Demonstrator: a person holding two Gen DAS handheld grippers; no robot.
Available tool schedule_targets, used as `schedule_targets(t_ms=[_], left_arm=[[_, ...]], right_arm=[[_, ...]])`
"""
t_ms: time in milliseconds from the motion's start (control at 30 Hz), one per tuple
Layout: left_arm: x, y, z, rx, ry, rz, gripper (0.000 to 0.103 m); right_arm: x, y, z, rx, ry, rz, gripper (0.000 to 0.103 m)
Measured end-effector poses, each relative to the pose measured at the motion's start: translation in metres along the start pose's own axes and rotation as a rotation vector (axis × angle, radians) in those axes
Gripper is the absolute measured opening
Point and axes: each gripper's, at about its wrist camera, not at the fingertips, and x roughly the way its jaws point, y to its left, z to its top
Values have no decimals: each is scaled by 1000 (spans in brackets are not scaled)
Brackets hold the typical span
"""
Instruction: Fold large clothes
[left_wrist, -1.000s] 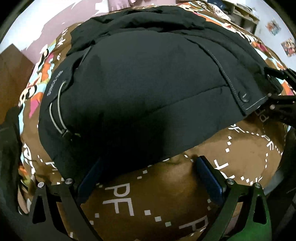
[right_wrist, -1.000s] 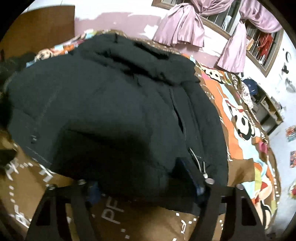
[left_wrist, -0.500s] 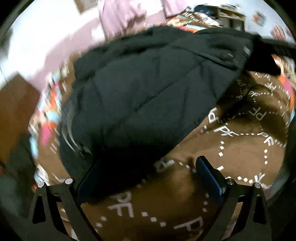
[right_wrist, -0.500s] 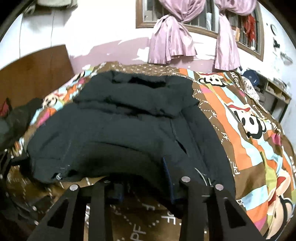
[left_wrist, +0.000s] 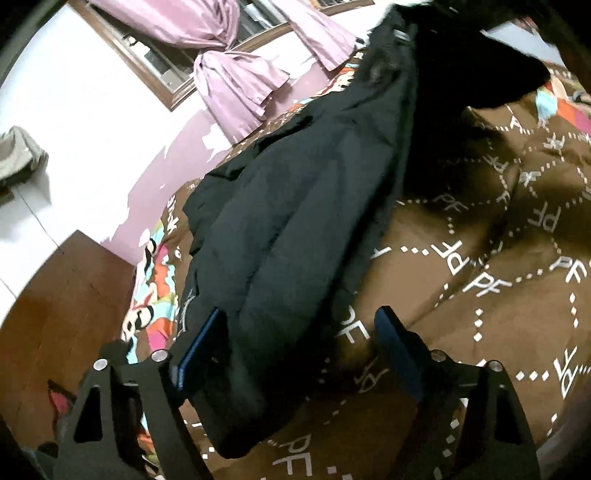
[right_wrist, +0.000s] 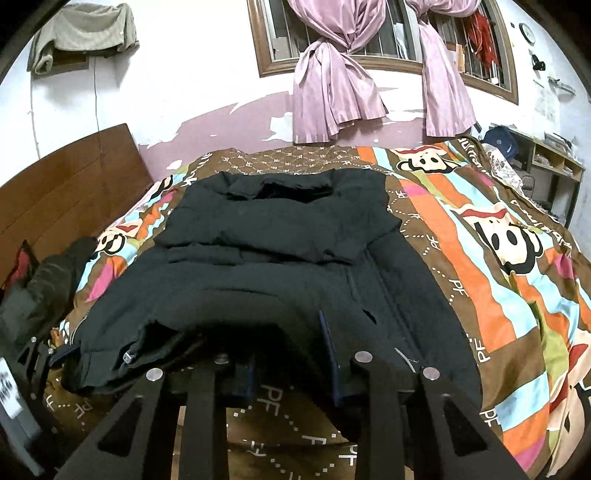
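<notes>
here, at the left of the right wrist frame, a wooden headboard (right_wrist: 66, 192) and a heap of dark clothes (right_wrist: 40, 288) bound the bed (right_wrist: 517, 295); the patterned bedspread lies bare in a broad strip down the right of that frame, and brown "pf" cloth lies bare across the right half of the left wrist frame. the black jacket (right_wrist: 280, 251) is spread over the middle of the bed, collar toward the curtained window (right_wrist: 369, 66) at the top, its near hem lifted off the cover at lower centre.

the left gripper (left_wrist: 295, 332) stands wide open, its blue left pad tucked against the jacket (left_wrist: 295, 206) hem, which hangs between the fingers; whether it truly pinches the cloth cannot be told. the right gripper (right_wrist: 288, 354) is narrowed, its fingers pushed under the raised hem, and looks clamped on the fabric.
</notes>
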Motion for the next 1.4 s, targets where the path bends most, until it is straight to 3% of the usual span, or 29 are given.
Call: schedule_targets(t_ms=[67,167,267,367,433,533,600,767,833,933,1000,1233,1400], left_arm=[[1,4,-1,-24,-7,-9,51],[-4,9,-1,-53,-25,-13,32],[-8,23,4,-103,-50,-31,19],[-18,38,14,-146,-114,-3,12],[-26,47,22,-162,-157,11,10],[-28,67,36,-222,-168,-31,9],[-29,78,44,-254,-166,-64,8],[-37,90,57,-280,-168,-101,8],[-38,95,59,-314,-155,-126,8],[-41,101,59,-354,-140,-156,8],[-45,101,60,-348,-151,-147,8],[-67,132,55,-475,-225,-162,6],[-97,169,50,-552,-305,-155,5]], right_arm=[[1,1,-3,-9,6,-7,26],[2,3,-10,-43,14,-23,26],[3,5,-22,-93,28,-46,30],[9,7,-41,-139,75,-63,32],[13,8,-51,-161,108,-58,39],[17,11,-67,-206,145,-73,53],[22,12,-72,-226,171,-97,55],[30,4,-76,-236,198,-188,53],[25,0,-75,-213,175,-170,34],[13,3,-67,-216,113,-187,17],[-4,8,-60,-214,23,-208,12],[-58,30,-29,-197,-221,-204,8],[-100,60,-12,-266,-316,-190,7]])
